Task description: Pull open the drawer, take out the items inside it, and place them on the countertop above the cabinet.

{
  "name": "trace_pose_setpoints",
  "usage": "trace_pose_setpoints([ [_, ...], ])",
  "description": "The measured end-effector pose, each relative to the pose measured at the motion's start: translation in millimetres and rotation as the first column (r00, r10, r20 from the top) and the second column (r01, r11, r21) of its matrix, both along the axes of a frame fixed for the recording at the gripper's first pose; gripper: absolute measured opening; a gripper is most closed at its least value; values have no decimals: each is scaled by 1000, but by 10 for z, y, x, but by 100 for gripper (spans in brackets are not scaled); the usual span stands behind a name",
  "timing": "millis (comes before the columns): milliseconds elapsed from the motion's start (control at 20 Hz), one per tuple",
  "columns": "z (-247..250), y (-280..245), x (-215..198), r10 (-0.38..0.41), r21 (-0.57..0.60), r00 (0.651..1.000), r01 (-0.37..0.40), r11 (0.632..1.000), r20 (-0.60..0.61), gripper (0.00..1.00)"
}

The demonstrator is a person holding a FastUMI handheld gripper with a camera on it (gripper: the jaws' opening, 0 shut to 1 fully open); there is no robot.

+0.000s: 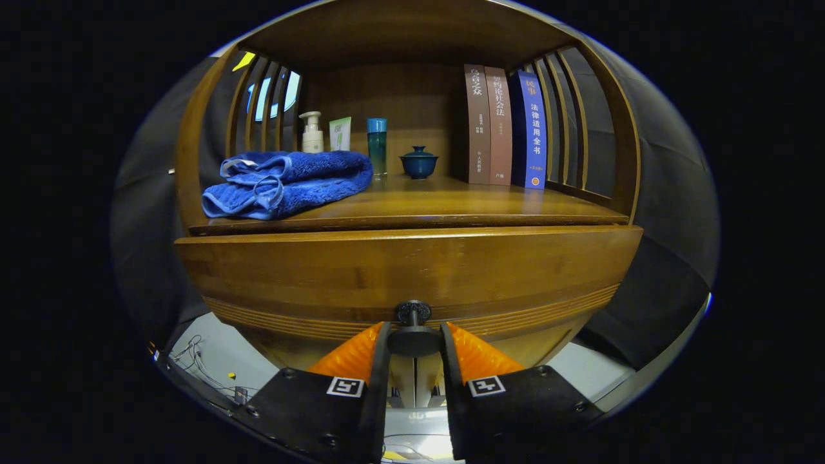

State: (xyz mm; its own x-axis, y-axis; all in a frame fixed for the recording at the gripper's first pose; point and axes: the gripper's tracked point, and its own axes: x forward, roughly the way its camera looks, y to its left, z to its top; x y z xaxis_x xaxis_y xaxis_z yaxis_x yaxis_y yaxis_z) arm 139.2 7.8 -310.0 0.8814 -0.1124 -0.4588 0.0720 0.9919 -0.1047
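Observation:
A wooden cabinet fills the scene, its drawer front (406,270) close ahead of me. A dark round knob (414,328) juts from the lower middle of that front. My gripper (414,341) is shut on the drawer knob, one finger pressing each side of its disc. The seam between the drawer front and the countertop (451,206) above is narrow, so the drawer's inside is hidden. A folded blue towel (287,183) lies on the countertop's left part.
At the back of the countertop stand a pump bottle (312,133), a white-green tube (340,134), a teal cup (377,145) and a dark blue lidded bowl (419,162). Three upright books (506,125) lean at the right. Slatted wooden sides close both ends. Cables (200,364) lie on the floor, lower left.

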Motion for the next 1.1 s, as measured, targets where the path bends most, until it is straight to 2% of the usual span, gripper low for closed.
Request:
trace_pose_setpoints([
  [650, 114, 21, -868, 54, 33, 997, -52, 998, -46, 44],
  [1100, 156, 9, -1318, 60, 55, 994, -55, 997, -87, 43],
])
